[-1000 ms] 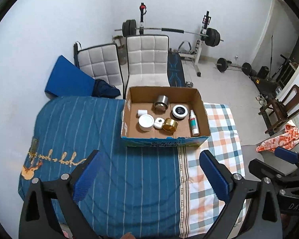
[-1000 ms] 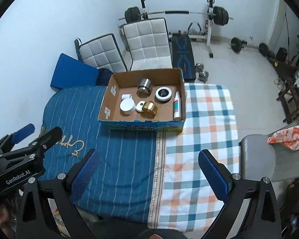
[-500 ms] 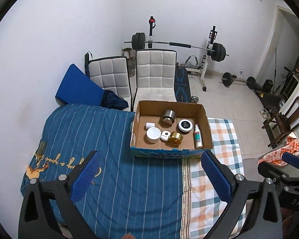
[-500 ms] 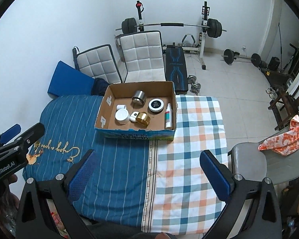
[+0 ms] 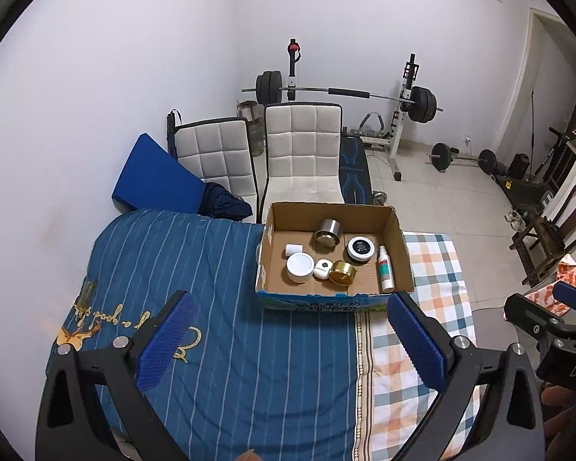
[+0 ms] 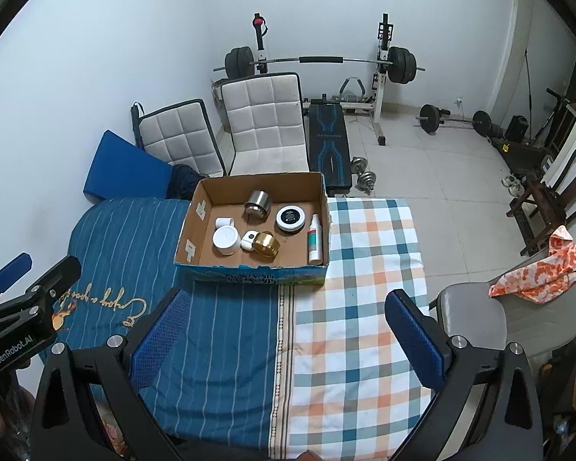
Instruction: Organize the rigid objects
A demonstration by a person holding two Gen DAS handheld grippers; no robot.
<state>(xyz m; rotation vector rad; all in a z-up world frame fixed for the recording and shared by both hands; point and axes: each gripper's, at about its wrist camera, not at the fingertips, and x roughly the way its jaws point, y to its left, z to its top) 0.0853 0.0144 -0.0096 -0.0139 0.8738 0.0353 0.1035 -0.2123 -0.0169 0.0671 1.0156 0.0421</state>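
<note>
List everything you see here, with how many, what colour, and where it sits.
cardboard box: 1, brown, on the bed, open top
white jars: 2, white, left part of the box
steel cup: 1, silver, back of the box, on its side
black-lidded tin: 1, white and black, right of centre
gold tin: 1, gold, front centre
small white case: 1, white, touching the gold tin
spray bottle: 1, white, lying along the right wall
bed cover: 1, blue striped and plaid
padded chairs: 2, white, behind the bed
barbell rack: 1, black, at the wall
left gripper: 1, black, blue pads, open, empty
right gripper: 1, same, open, empty
</note>
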